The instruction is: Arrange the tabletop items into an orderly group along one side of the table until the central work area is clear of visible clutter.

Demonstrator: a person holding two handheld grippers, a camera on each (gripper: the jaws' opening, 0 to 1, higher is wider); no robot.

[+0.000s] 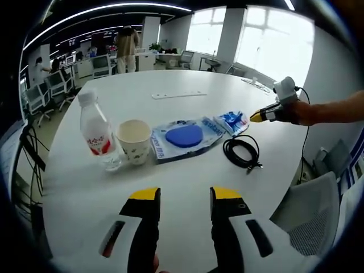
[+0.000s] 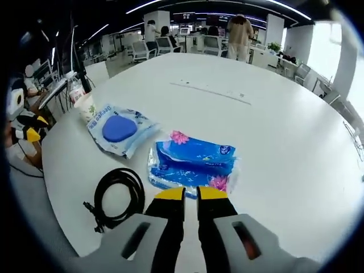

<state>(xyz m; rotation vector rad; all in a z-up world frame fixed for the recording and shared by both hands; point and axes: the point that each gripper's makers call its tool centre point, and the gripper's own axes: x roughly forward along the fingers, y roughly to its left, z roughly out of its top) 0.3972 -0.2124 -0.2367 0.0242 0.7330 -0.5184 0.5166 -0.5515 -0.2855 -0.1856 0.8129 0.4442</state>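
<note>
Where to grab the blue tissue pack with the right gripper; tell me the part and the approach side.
Grip the near edge of the blue tissue pack, coming in low from the side where the right gripper already sits. The pack lies flat and soft on the white table, so its thin edge likely fits between the jaws; the coiled black cable lies clear alongside.

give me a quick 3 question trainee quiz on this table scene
1. True or false: the cup stands beside the bottle.
2. What lies coiled near the right gripper? A) cable B) spoon C) towel
3. Fill in: the left gripper jaws are ____.

Key: 1 true. 2 A, the black cable, left of the tissue pack. 3 open, with nothing between them.
</note>
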